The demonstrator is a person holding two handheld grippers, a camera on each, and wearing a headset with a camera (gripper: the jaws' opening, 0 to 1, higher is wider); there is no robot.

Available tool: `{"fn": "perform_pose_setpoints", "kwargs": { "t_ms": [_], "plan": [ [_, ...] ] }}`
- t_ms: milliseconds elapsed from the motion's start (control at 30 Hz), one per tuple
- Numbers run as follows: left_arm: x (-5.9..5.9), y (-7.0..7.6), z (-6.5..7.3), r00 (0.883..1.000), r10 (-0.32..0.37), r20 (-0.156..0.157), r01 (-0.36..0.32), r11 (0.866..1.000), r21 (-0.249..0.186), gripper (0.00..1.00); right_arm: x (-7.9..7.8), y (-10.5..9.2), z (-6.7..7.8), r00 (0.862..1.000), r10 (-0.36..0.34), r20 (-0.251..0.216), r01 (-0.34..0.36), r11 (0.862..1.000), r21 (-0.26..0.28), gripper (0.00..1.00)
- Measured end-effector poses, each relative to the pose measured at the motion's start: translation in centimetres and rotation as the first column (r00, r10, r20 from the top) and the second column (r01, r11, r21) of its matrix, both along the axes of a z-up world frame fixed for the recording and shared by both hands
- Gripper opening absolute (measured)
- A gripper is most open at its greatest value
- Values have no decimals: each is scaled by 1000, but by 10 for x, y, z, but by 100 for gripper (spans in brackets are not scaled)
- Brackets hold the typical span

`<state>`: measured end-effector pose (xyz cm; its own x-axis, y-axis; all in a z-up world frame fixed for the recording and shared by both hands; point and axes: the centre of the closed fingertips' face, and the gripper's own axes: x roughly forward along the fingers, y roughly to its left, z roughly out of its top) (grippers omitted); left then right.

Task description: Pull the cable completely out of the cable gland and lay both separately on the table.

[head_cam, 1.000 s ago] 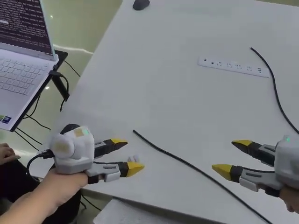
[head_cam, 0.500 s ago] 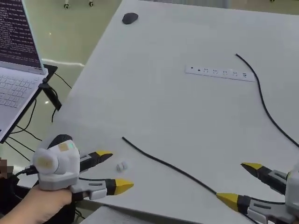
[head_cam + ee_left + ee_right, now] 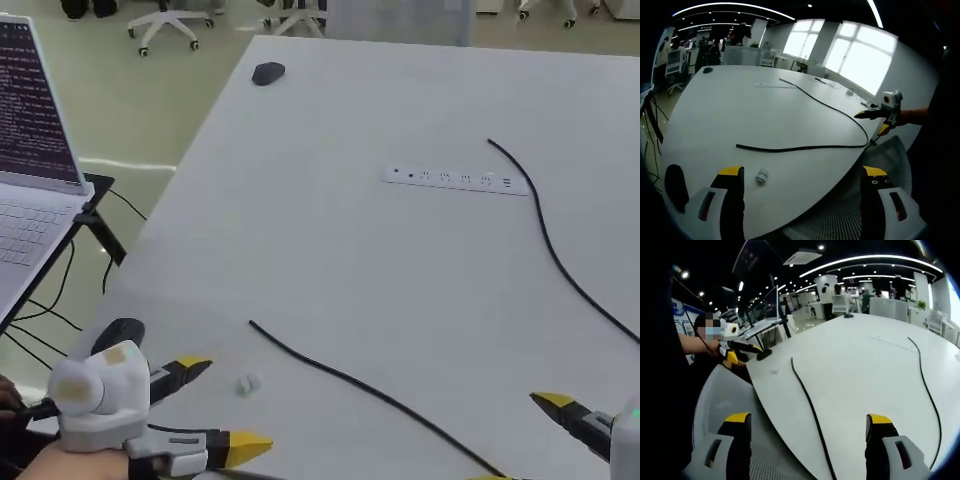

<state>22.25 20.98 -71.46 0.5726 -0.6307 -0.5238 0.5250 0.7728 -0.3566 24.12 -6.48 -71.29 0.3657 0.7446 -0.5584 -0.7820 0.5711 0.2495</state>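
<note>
While black cable [image 3: 350, 378] curves, pale gland [image 3: 248, 383] — apart

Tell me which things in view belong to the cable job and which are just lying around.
Job in hand: the black cable, lying on the table; the small white cable gland, lying apart from it.

Just lying about: the power strip; the mouse; the laptop, beside the table.

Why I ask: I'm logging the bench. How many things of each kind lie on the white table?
black cable: 1
cable gland: 1
power strip: 1
computer mouse: 1
Total: 4
</note>
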Motion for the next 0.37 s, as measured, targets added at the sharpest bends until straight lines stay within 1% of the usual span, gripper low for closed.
{"fn": "perform_pose_setpoints", "kwargs": {
  "t_ms": [67,233,367],
  "plan": [
    [0,0,1,1000,5,0,-5,1000,-3,99,-1,1,0,1000,5,-2,-5,1000,1,98],
    [-1,-2,5,1000,5,-4,-5,1000,-9,99,-6,5,-2,1000,27,-11,-27,1000,2,99],
    [0,-4,8,1000,6,4,-6,1000,-18,99,-9,5,-3,999,36,-18,-36,999,2,99]
  ]
}}
